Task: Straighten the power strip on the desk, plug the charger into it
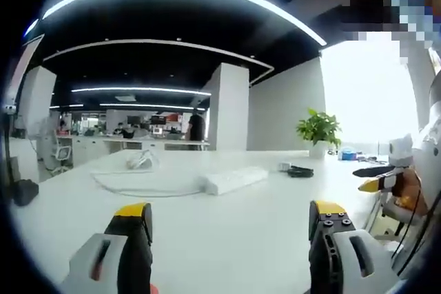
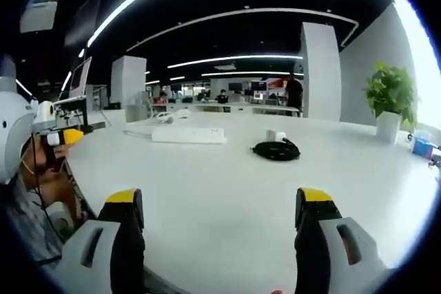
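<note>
A white power strip (image 1: 234, 180) lies slantwise on the white desk (image 1: 227, 239), its white cord (image 1: 138, 189) curving off to the left. In the right gripper view the power strip (image 2: 188, 135) lies far ahead, left of centre. The white charger (image 2: 275, 135) stands behind its coiled black cable (image 2: 276, 149); the left gripper view has the charger (image 1: 285, 166) and cable (image 1: 300, 171) at mid right. My left gripper (image 1: 229, 222) is open above the near desk, holding nothing. My right gripper (image 2: 219, 210) is open too, well short of the cable. The other gripper's yellow tip (image 1: 372, 184) enters at the right.
A potted green plant (image 2: 390, 101) stands at the desk's far right, with a blue box (image 2: 422, 148) beside it. White pillars (image 1: 231, 105) and distant desks with people fill the office behind. A person's hand and sleeve (image 2: 34, 177) hold the other gripper at the left.
</note>
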A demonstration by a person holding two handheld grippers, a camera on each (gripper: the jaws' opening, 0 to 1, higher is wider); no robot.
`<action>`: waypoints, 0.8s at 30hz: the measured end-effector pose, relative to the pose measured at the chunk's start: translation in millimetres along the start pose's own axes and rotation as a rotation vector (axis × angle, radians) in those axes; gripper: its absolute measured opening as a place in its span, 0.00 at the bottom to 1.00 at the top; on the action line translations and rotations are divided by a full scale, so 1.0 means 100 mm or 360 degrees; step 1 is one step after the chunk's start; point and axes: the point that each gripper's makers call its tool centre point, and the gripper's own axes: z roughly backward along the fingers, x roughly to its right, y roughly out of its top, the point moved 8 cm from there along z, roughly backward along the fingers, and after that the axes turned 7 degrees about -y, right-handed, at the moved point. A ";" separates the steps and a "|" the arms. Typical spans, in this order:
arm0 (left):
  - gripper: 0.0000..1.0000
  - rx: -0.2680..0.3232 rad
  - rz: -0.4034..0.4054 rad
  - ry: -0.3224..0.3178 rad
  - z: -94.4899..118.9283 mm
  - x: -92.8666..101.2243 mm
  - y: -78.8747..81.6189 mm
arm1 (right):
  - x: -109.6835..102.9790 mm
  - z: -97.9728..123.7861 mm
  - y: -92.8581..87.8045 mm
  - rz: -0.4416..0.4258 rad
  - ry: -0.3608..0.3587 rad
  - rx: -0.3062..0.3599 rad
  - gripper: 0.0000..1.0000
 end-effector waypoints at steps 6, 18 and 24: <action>0.94 -0.0004 0.0008 -0.0021 -0.04 0.01 0.00 | 0.00 -0.05 0.03 0.0012 0.0022 0.0000 0.90; 0.99 -0.0108 -0.0141 -0.0146 -0.25 0.04 0.04 | -0.03 -0.26 0.16 0.0114 0.0220 0.0016 0.92; 0.99 -0.0103 -0.0094 -0.0189 -0.34 0.05 0.06 | -0.03 -0.38 0.19 0.0109 0.0276 0.0071 0.93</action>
